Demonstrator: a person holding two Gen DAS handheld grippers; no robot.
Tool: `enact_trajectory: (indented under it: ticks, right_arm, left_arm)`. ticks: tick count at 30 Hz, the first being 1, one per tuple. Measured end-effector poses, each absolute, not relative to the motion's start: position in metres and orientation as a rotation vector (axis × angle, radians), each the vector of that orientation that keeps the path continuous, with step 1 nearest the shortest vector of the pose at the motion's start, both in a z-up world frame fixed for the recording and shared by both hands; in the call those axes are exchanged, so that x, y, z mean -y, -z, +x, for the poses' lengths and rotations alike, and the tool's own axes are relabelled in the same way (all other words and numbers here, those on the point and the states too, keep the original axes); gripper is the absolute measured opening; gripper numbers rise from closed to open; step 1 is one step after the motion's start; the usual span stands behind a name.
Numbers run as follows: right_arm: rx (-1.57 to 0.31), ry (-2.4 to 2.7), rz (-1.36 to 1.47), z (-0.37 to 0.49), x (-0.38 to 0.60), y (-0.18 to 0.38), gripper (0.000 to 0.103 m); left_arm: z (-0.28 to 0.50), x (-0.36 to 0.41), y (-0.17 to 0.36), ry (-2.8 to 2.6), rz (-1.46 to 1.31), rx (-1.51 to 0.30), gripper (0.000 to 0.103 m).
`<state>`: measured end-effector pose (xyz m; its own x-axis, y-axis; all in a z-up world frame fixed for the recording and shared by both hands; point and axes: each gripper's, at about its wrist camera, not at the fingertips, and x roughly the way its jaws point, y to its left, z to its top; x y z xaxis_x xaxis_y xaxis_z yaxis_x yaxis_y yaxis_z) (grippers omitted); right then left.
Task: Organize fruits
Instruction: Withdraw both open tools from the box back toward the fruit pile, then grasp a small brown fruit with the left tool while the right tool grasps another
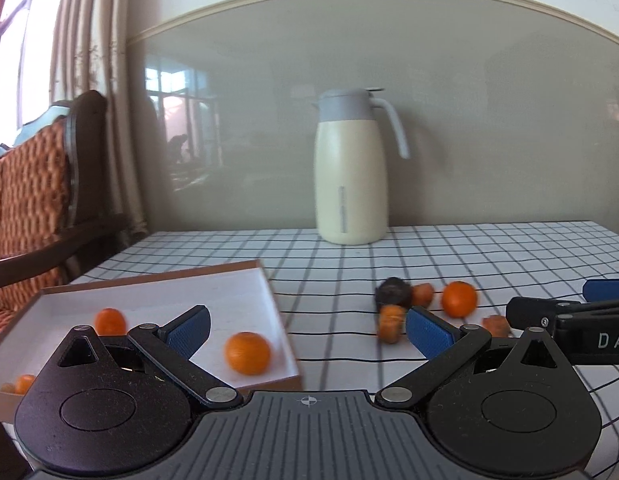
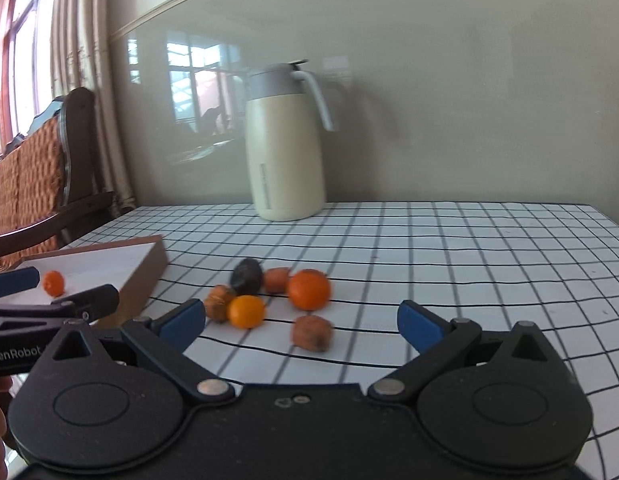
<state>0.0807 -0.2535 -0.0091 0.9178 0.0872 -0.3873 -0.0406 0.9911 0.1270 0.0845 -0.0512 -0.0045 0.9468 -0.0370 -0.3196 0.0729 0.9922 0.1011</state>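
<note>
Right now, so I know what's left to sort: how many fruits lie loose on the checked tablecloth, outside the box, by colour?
Orange citrus fruits: 2
Brown fruits: 3
Blackish fruit: 1
Total: 6

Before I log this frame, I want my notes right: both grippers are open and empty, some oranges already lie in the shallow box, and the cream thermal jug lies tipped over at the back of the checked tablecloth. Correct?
One thing is wrong: the cream thermal jug stands upright, not tipped over, as the right wrist view shows. The rest holds: the left gripper and right gripper are open and empty, oranges lie in the shallow box, and the jug is at the back of the checked tablecloth.
</note>
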Motion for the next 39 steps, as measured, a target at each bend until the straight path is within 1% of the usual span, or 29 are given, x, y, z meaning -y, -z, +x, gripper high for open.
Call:
enact_trajectory:
  ticks: [7, 12, 15, 17, 25, 26, 27, 34, 36, 38, 39]
  right_arm:
    - [-0.411, -0.014, 0.144, 0.083, 0.273, 0.013, 0.092]
    - [-0.416, 0.003, 0.143, 0.085, 0.279, 0.015, 0.087]
    - [-0.428, 0.005, 0.148, 0.087, 0.282, 0.017, 0.082]
    - [-0.435, 0.001, 0.151, 0.087, 0.284, 0.018, 0.077]
    - [-0.454, -0.017, 0.165, 0.091, 0.284, 0.022, 0.07]
    - [-0.454, -0.018, 0.164, 0.092, 0.283, 0.023, 0.069]
    - [-0.454, -0.022, 0.163, 0.093, 0.283, 0.023, 0.068]
    - [-0.475, -0.045, 0.177, 0.105, 0.277, 0.028, 0.059]
    - [-0.476, -0.051, 0.185, 0.11, 0.275, 0.028, 0.056]
    - [-0.478, -0.056, 0.196, 0.114, 0.273, 0.028, 0.054]
    - [-0.479, -0.059, 0.203, 0.116, 0.273, 0.028, 0.054]
  left_arm:
    - [0.096, 0.075, 0.009, 0.102, 0.107, -0.349, 0.103]
    - [0.103, 0.087, 0.016, 0.115, 0.105, -0.375, 0.103]
    - [0.108, 0.091, 0.02, 0.113, 0.111, -0.386, 0.103]
    - [0.111, 0.093, 0.021, 0.108, 0.114, -0.391, 0.103]
    - [0.125, 0.097, 0.027, 0.078, 0.116, -0.408, 0.102]
    - [0.127, 0.097, 0.028, 0.077, 0.116, -0.411, 0.1]
    - [0.129, 0.098, 0.029, 0.076, 0.117, -0.417, 0.094]
    - [0.141, 0.1, 0.035, 0.064, 0.131, -0.443, 0.089]
    - [0.145, 0.101, 0.037, 0.071, 0.135, -0.451, 0.082]
    - [0.149, 0.101, 0.039, 0.076, 0.133, -0.463, 0.078]
    - [0.152, 0.101, 0.039, 0.079, 0.13, -0.469, 0.073]
